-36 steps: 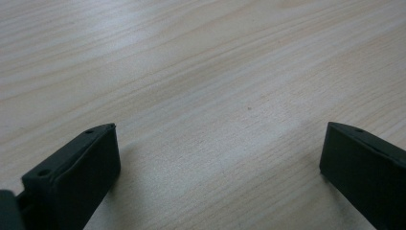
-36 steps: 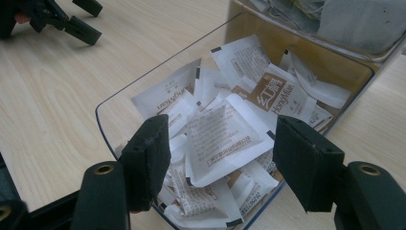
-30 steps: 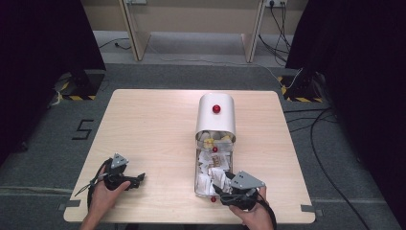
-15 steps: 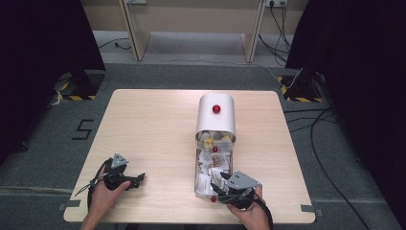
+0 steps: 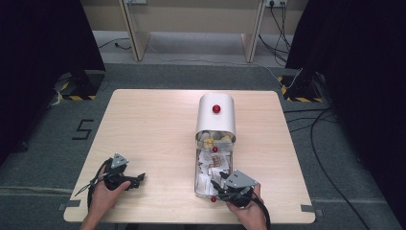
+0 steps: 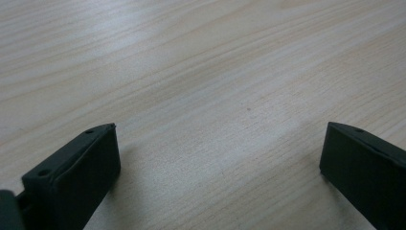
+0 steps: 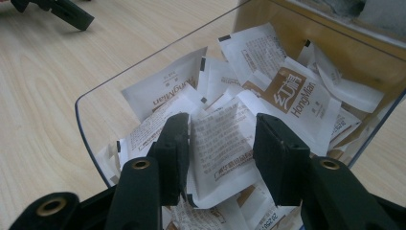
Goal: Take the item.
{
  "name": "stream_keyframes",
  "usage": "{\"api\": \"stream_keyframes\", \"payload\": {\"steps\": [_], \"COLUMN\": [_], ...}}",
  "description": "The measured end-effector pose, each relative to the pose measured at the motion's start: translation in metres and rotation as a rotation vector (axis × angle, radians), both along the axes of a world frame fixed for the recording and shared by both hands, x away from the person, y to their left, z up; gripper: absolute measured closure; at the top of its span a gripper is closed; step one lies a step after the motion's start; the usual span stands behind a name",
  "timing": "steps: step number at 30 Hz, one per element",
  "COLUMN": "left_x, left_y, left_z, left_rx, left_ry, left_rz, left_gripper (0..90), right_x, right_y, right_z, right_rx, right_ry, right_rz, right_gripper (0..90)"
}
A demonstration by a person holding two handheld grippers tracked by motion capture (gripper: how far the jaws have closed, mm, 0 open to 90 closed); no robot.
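While its jaws have just been closing, the right tool (image 7: pixel 220 148) brackets a white sachet (image 7: pixel 220 143) inside the clear bin (image 7: pixel 95 129).

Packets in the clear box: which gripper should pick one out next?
Right. The right gripper already has its jaws closing around a packet in the box; the left gripper sits apart over bare table.

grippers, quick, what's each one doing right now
left tongs: open, nothing between them.
right tongs: closing around a white sachet in the clear box; grip unclear.
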State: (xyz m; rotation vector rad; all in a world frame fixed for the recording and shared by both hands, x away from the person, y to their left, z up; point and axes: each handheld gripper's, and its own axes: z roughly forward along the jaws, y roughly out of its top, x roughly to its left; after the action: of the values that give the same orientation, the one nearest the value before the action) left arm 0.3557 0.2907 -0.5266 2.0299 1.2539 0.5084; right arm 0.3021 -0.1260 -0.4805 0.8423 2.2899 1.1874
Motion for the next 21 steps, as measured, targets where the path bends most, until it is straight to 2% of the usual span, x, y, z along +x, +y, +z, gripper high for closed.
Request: {"api": "stream_keyframes", "payload": {"steps": [10,15,21], "left_x": [0.0,0.0,0.0], "left_y": [0.0,0.0,0.0], "left_z": [0.0,0.0,0.0], "left_rx": [0.0,0.0,0.0], "left_ry": [0.0,0.0,0.0], "left_rz": [-0.001,0.0,0.0], "left_gripper": [0.0,0.0,0.0], "right_x": [-0.001,-0.004,-0.005], "right_y": [-0.003,-0.004,-0.007], "right_z": [-0.002,0.003,0.008], "right_rx": [0.02,0.015,0.052], "right_ry": [-0.009,-0.027,-0.036], "right_rz": [0.009,0.018,0.015], "right_gripper": [78.9,83.2,83.7]}}
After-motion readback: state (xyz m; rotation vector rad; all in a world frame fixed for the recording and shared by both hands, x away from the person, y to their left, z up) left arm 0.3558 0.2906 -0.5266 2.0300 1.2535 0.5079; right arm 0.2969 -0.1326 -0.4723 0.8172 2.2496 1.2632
